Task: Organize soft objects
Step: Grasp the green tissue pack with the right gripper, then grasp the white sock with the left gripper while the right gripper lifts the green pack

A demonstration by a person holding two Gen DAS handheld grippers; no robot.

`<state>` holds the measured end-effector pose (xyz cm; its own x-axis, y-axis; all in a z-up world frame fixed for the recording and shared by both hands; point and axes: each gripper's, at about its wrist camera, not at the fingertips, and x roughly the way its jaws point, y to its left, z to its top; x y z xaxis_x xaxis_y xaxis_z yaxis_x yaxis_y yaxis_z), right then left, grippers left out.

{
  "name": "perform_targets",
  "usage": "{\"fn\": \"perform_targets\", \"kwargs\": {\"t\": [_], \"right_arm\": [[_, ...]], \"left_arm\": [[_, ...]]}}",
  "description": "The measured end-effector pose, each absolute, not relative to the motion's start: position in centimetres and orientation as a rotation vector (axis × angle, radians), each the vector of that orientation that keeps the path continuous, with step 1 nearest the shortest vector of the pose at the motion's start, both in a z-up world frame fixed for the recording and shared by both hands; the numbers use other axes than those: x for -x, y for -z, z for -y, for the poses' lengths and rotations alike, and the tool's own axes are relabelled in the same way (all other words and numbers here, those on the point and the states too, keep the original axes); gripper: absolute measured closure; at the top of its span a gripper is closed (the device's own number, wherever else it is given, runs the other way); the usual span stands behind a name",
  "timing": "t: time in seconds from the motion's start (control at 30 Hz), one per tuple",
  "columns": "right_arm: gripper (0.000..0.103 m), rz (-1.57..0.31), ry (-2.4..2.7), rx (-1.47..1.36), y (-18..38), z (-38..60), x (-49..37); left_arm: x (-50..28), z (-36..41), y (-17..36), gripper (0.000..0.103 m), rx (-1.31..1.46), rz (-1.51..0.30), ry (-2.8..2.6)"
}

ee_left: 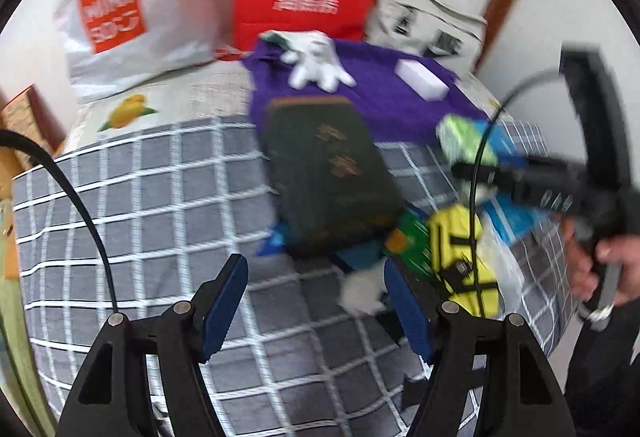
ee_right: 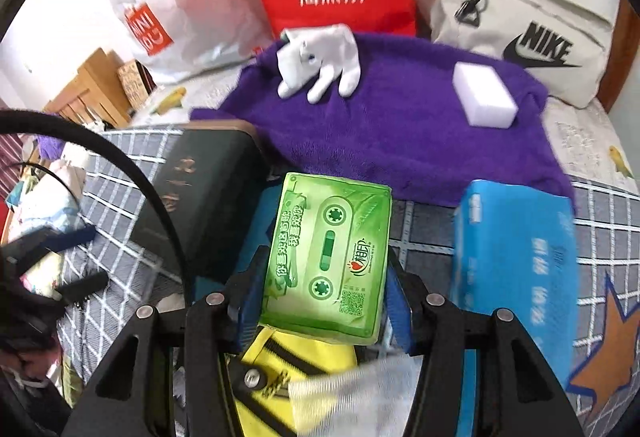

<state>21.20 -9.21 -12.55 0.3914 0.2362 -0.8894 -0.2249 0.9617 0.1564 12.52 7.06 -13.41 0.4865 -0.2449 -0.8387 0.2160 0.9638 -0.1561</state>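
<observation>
The right claw (ee_right: 324, 301) has its blue pads pressed against both long sides of the green tissue pack (ee_right: 330, 257), so the pack is held, sitting lengthwise between the jaws and reaching out ahead of them. The left claw (ee_left: 316, 313) stands open with nothing between its fingers, above the checked bed cover (ee_left: 140, 197), a small white scrap just ahead of its right finger.

To do this step well, I would keep the squeeze gentle (a tissue pack buckles if pinched hard), lift it straight clear of the yellow pouch (ee_right: 296, 369) lying directly beneath the right claw, and carry it forward to the purple towel (ee_right: 400, 125), setting it flat on bare cloth between the other soft things there.

Counted in the right wrist view: one green tissue pack, one blue tissue pack (ee_right: 516, 269) to the right of the claw, one white glove (ee_right: 320, 65) and one white sponge block (ee_right: 484, 99) far ahead on the towel, one dark box (ee_right: 200, 193) ahead and left, one yellow pouch.
</observation>
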Motion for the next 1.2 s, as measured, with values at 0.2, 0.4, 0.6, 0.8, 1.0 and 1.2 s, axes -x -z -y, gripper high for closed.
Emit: {"fn": "perform_targets", "kwargs": {"t": [0.2,0.4,0.6,0.8,1.0,1.2], "right_arm": [[0.050,-1.054,-0.286,-0.045,9.7,11.0,-18.8],[0.050,-1.008,-0.262,-0.067,8.3,12.8,-16.2],[0.049,-1.005,-0.252,-0.072,8.4,13.7,-15.0],[0.049,-1.019,-0.233,-0.090,8.8,14.9,-15.0],[0.049,-0.992,-0.240,-0.097,8.0,15.6,-14.3],[0.049,-0.986,-0.243,-0.120,7.7,16.3,-13.8]], "left_arm": [[-11.8,-4.7,15.8,0.034,-0.013,-1.042,0.346],[-12.2,-3.2,18.1,0.043,-0.118,-1.066,0.352],[-12.5,-2.2,19.0,0.058,-0.183,-1.075,0.374],[-12.8,-2.6,18.4,0.081,-0.156,-1.089,0.392],[-11.6,-3.8,16.1,0.081,-0.107,-1.055,0.370],[-10.6,-6.4,13.3,0.081,-0.024,-1.001,0.318]]}}
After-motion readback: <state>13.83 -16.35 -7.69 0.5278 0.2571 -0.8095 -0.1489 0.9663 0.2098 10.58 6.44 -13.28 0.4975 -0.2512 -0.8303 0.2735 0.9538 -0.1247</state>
